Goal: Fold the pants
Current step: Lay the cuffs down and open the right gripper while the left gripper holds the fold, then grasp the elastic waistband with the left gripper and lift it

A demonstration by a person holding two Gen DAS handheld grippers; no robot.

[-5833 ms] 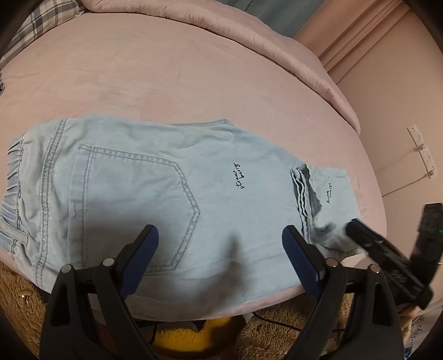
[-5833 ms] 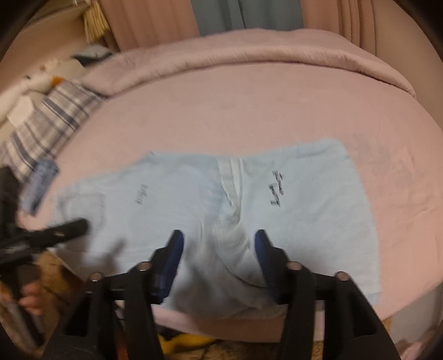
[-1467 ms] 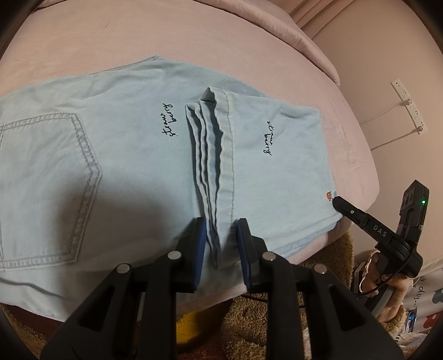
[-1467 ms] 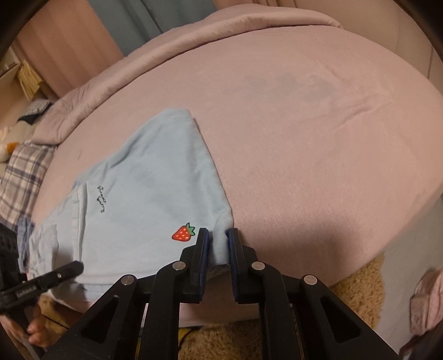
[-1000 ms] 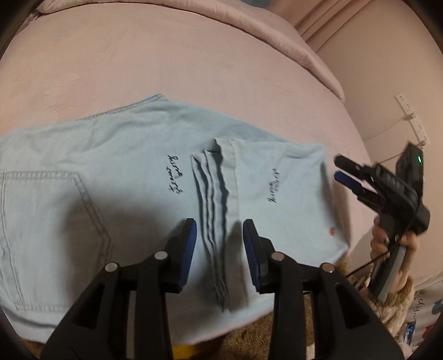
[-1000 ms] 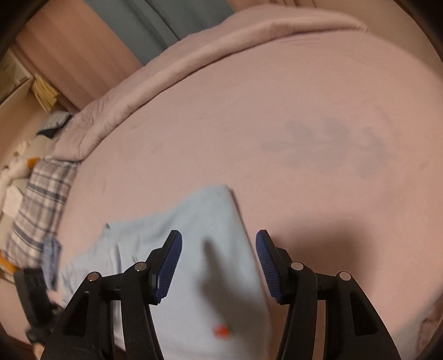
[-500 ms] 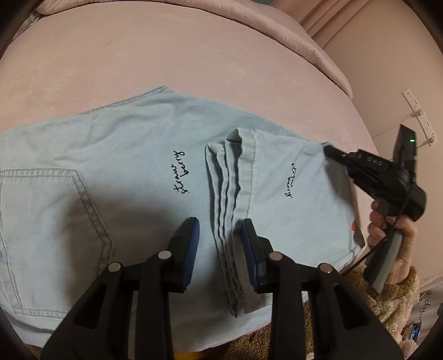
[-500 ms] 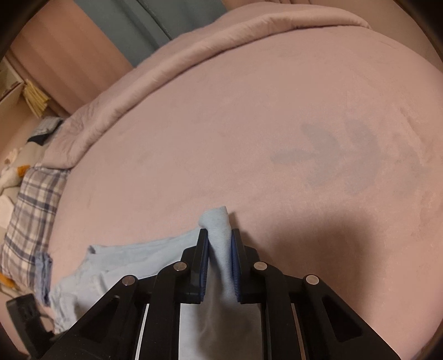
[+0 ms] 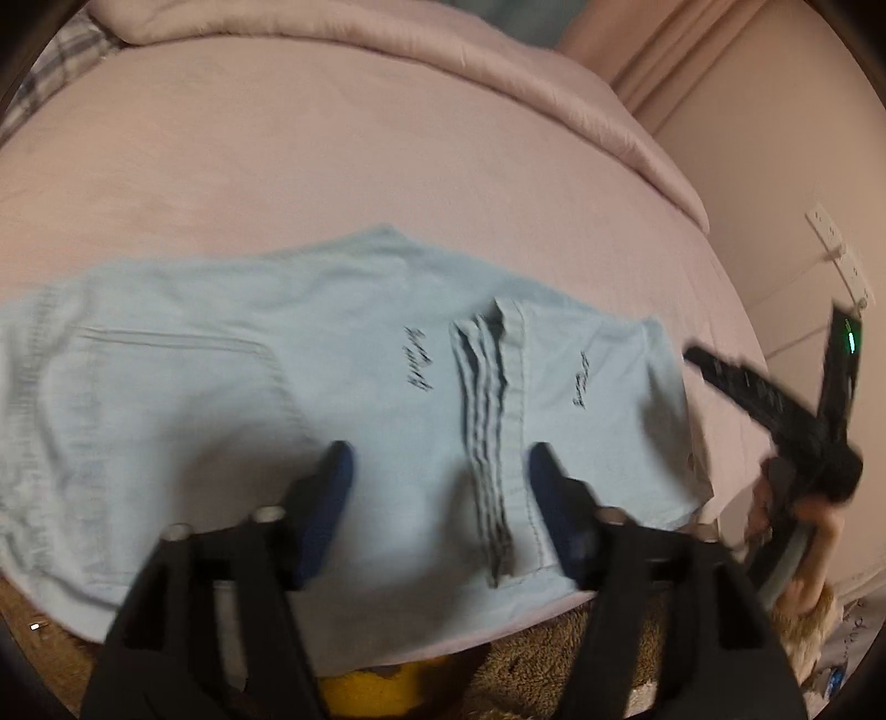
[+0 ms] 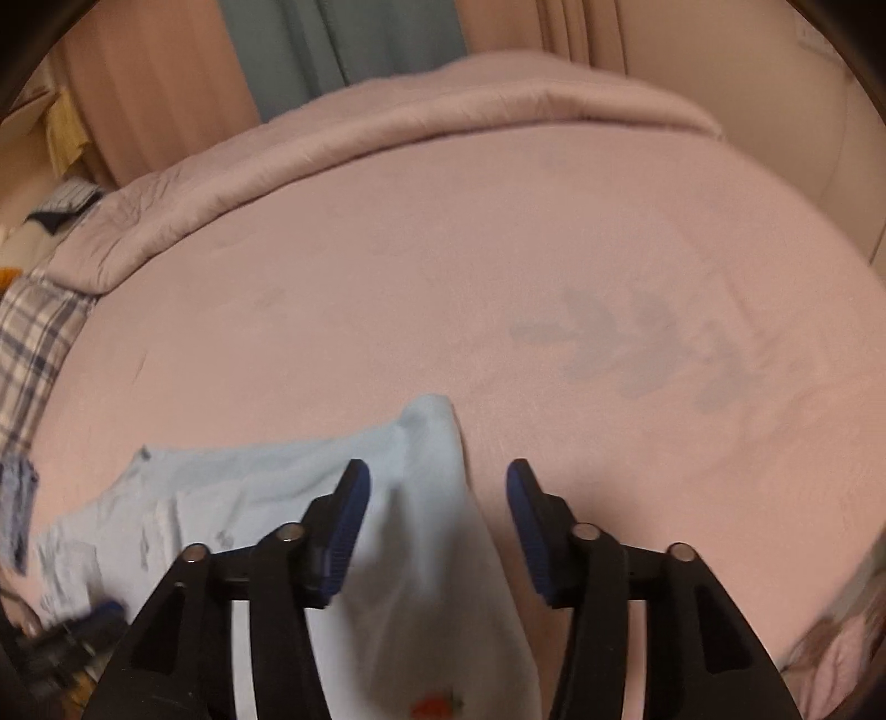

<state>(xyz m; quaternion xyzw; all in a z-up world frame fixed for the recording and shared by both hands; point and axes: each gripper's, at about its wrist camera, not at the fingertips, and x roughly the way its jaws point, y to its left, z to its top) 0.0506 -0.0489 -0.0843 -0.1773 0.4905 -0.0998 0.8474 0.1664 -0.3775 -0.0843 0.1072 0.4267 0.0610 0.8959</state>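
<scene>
Releasing the pants [image 9: 310,399] on the pink bed [image 9: 332,155], the left gripper [image 9: 437,476] and right gripper [image 10: 437,498] are now gaping empty — half a second ago both were pinching denim — leg fold laid.

The pants [image 9: 232,399] lay flat on the bed [image 9: 332,155] near its front edge, leg end folded back on top at the right, with the rolled blanket [image 9: 387,39] behind along the far side.

Pink bed [image 10: 498,266], plaid pillow [image 10: 27,343], teal curtain [image 10: 332,44].
</scene>
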